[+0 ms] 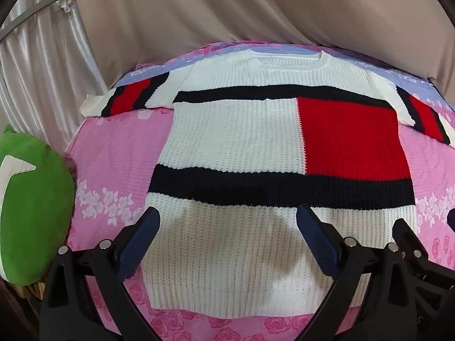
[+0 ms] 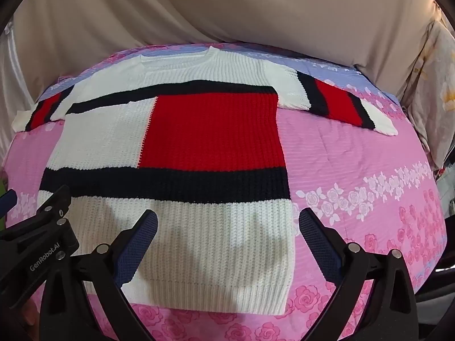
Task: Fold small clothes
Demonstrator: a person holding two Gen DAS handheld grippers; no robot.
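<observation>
I am hovering my left gripper (image 1: 227, 224) and right gripper (image 2: 227, 227) over the sweater's white hem, both sets of jaws gaping wide and gripping nothing; the knitted sweater (image 1: 273, 153) is lying flat, sleeves spread, on the pink floral bedsheet (image 2: 355, 164); a green cushion (image 1: 34, 199) is sitting at the left.

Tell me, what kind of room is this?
Probably a bedroom: the sweater lies on a pink rose-print bedsheet, with draped curtains behind and a green cushion beside it.
</observation>
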